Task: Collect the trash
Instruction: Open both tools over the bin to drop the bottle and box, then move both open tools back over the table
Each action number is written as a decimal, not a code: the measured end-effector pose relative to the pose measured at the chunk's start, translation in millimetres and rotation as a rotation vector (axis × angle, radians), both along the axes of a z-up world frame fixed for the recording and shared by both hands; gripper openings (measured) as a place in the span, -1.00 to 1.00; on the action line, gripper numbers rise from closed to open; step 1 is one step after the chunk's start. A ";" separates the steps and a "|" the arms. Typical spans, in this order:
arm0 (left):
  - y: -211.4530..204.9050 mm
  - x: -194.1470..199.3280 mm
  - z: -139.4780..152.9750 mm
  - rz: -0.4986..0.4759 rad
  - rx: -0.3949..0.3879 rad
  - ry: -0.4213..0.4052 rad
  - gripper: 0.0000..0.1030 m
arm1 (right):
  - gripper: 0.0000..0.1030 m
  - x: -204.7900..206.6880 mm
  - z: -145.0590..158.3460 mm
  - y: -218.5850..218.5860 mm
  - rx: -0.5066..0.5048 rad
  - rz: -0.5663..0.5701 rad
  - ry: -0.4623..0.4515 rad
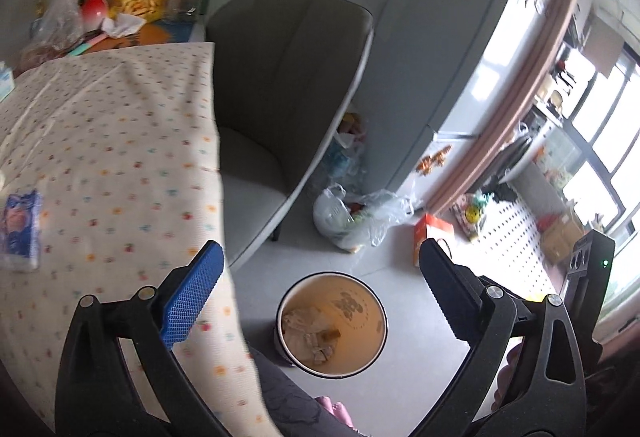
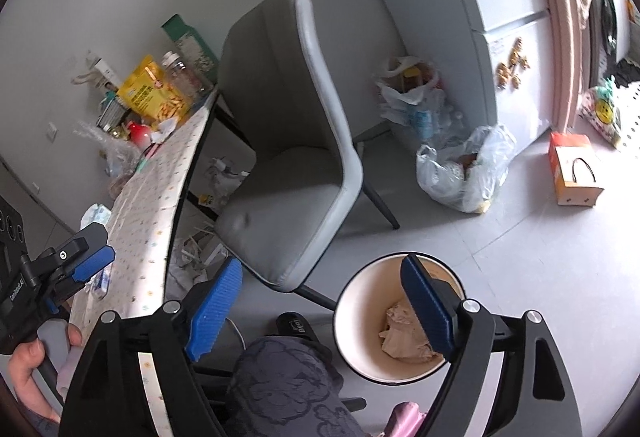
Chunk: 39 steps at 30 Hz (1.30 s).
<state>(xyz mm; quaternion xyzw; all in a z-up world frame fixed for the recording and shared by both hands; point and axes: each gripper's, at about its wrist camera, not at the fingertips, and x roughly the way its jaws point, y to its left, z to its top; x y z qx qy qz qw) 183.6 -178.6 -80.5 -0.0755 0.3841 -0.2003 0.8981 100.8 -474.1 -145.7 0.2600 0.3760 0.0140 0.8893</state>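
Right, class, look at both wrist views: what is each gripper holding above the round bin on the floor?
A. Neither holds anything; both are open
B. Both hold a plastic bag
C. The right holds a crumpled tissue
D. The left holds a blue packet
A: the left gripper and right gripper both show spread blue pads with nothing between them, while crumpled paper already lies in the bin.

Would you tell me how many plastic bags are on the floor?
2: one clear bag near the fridge, another behind it in the corner; others may be hidden.
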 end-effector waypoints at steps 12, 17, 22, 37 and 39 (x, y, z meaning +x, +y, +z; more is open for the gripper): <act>79.1 -9.9 12.0 0.137 -0.042 -0.044 0.88 | 0.73 16.0 35.9 65.4 -0.034 0.112 -0.060; 114.2 -14.7 14.1 0.202 -0.056 -0.057 0.88 | 0.78 24.5 42.1 96.0 -0.041 0.170 -0.068; 150.4 -20.3 12.7 0.266 -0.077 -0.064 0.88 | 0.84 33.3 46.9 135.5 -0.059 0.222 -0.069; 241.0 -36.0 2.3 0.395 -0.137 -0.072 0.88 | 0.82 52.6 54.7 233.5 -0.116 0.356 -0.060; 251.8 -36.5 0.9 0.405 -0.142 -0.073 0.88 | 0.80 55.2 55.3 248.4 -0.131 0.381 -0.053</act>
